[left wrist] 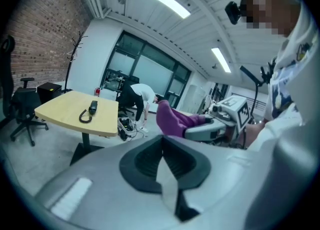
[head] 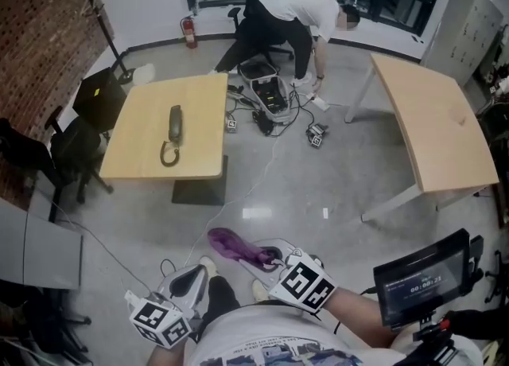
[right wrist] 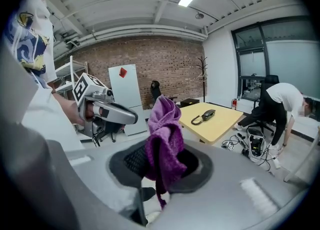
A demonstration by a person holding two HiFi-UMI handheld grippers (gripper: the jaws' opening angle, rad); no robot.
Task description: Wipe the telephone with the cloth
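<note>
The black telephone (head: pixel 173 129) lies with its coiled cord on the small wooden table (head: pixel 135 157), far ahead on the left. My right gripper (head: pixel 269 258) is shut on a purple cloth (head: pixel 237 246), held low near my body over the floor. In the right gripper view the cloth (right wrist: pixel 163 141) stands bunched up out of the jaws, with the telephone (right wrist: pixel 204 115) well beyond it. My left gripper (head: pixel 197 275) hangs beside the right one, shut with nothing in it. In the left gripper view the telephone (left wrist: pixel 90 111) and the cloth (left wrist: pixel 171 119) both show.
A person (head: pixel 296 13) bends over cases and cables (head: pixel 270 98) on the floor behind the table. A second long table (head: pixel 433 122) stands at the right. Black chairs (head: pixel 75 149) sit left of the phone table. A small monitor (head: pixel 421 277) is at my lower right.
</note>
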